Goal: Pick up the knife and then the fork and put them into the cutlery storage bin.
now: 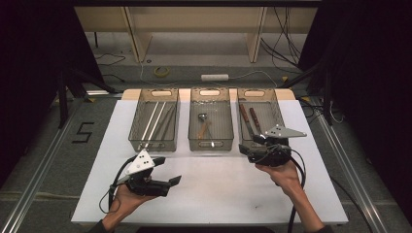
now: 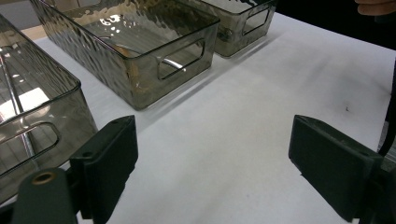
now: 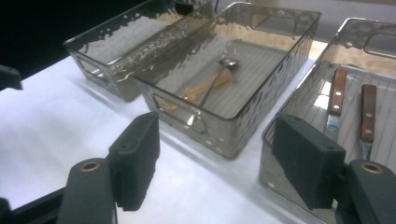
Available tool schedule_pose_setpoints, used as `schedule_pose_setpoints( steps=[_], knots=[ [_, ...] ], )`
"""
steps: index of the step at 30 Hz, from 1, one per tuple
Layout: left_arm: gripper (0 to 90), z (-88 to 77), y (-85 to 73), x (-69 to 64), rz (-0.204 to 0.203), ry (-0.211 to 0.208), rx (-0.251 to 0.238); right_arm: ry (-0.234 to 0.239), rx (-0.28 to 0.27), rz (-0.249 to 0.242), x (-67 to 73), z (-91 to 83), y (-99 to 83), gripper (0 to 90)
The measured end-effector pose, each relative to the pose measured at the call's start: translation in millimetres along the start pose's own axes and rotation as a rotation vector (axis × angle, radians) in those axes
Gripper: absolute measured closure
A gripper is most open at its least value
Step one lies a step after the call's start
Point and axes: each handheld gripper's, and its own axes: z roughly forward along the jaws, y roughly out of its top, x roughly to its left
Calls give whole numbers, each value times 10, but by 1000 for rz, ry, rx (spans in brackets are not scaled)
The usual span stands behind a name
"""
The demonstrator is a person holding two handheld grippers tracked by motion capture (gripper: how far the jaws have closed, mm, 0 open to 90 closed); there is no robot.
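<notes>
Three smoky clear bins stand in a row at the back of the white table. Thin metal rods lie in the left bin. The middle bin holds a metal spoon and a wooden utensil. Two wooden-handled knives are in the right bin. My left gripper hovers open over bare table in front of the left bin, with nothing between its jaws. My right gripper is open and empty at the right bin's front wall, facing the spoon and knives.
The table's front edge runs close to both forearms. Past the bins lie the floor, cables, a tape roll and a white power strip. Dark curtains flank both sides. A "5" is marked on the floor at left.
</notes>
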Motion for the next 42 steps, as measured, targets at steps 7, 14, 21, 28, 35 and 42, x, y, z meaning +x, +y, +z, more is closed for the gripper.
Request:
schedule_pose_setpoints(
  steps=[7, 14, 21, 28, 35, 42],
  knots=[
    [152, -4, 2, 1, -2, 0, 1, 37, -26, 13, 72, -80, -135, 328],
    [151, -10, 7, -7, -20, -13, -12, 56, -46, -11, 154, -145, -232, 321],
    [151, -26, 5, 13, -31, -15, -20, 61, -75, -10, 175, -202, -386, 320],
    [151, -40, 7, 39, -51, -22, -29, 62, -87, -7, 209, -242, -500, 312],
    [151, -46, 8, 41, -65, -27, -37, 50, -75, 0, 233, -284, -587, 302],
    [151, -45, 7, 43, -66, -29, -35, 41, -45, 12, 235, -280, -628, 280]
  ],
)
